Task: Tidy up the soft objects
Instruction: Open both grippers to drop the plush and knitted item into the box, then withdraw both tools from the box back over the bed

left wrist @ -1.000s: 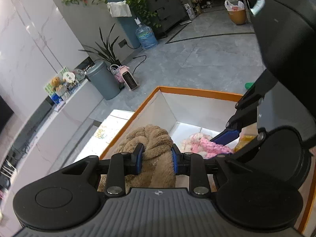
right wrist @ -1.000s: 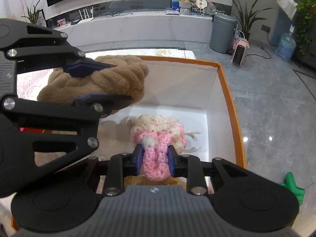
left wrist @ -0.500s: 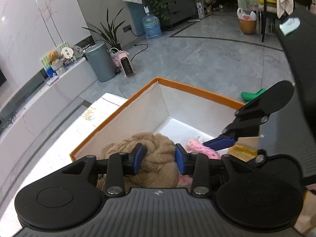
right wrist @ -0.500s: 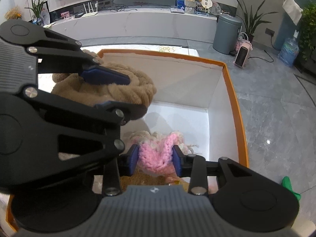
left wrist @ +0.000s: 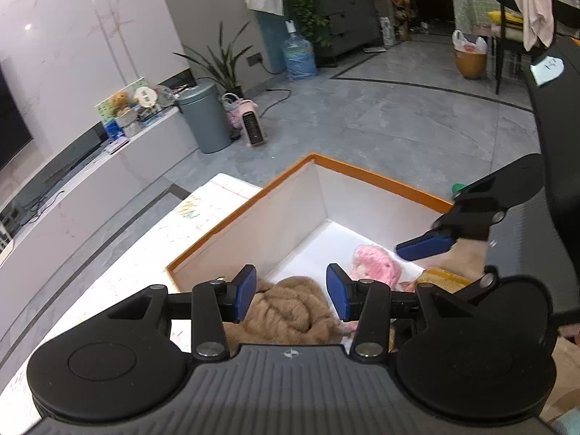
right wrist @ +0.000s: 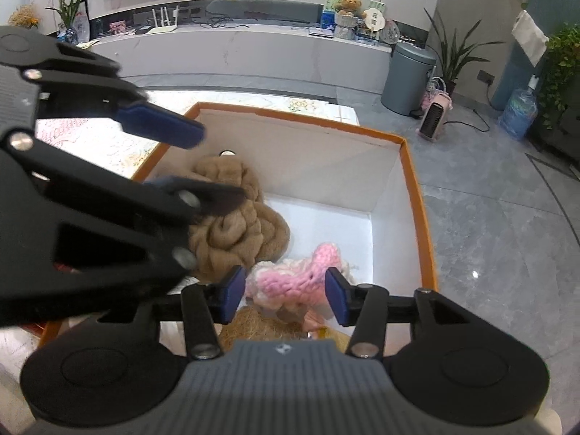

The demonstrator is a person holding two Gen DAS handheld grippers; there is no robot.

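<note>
**Both soft pieces let go inside the orange-rimmed box**

Released since a second ago: the tan plush twist (right wrist: 239, 224), then clamped and held up above the box, is now seen lying on the white floor of the box against its left wall, and the pink and cream knitted piece (right wrist: 297, 279), then pinched, is now lying free on the box floor just right of it.

Left tongs (left wrist: 290, 291) are seen spread and still widening, the blue pads (left wrist: 244, 291) standing clear of the tan plush twist (left wrist: 290, 311), which lies below and between them with no contact that can be made out. From the right wrist view, the left tongs (right wrist: 181, 166) are shown hanging over the left side of the box, the upper blue pad lifted well off the plush.

Right tongs (right wrist: 284, 293) are likewise parted and widening; the knitted piece is framed between the pads, and a gap is visible at each side. In the left wrist view one blue finger of the right tongs (left wrist: 424, 246) is seen just beside the pink knitted piece (left wrist: 377, 266).

A yellowish fuzzy item (right wrist: 261, 330) is partly hidden at the near end of the box, under the right tongs. The box (right wrist: 409, 181), white inside with an orange rim, is set on a pale patterned worktop (left wrist: 163, 250). A grey bin (right wrist: 409, 79) and a small pink heater (right wrist: 435, 119) are standing on the grey tiled floor beyond.
</note>
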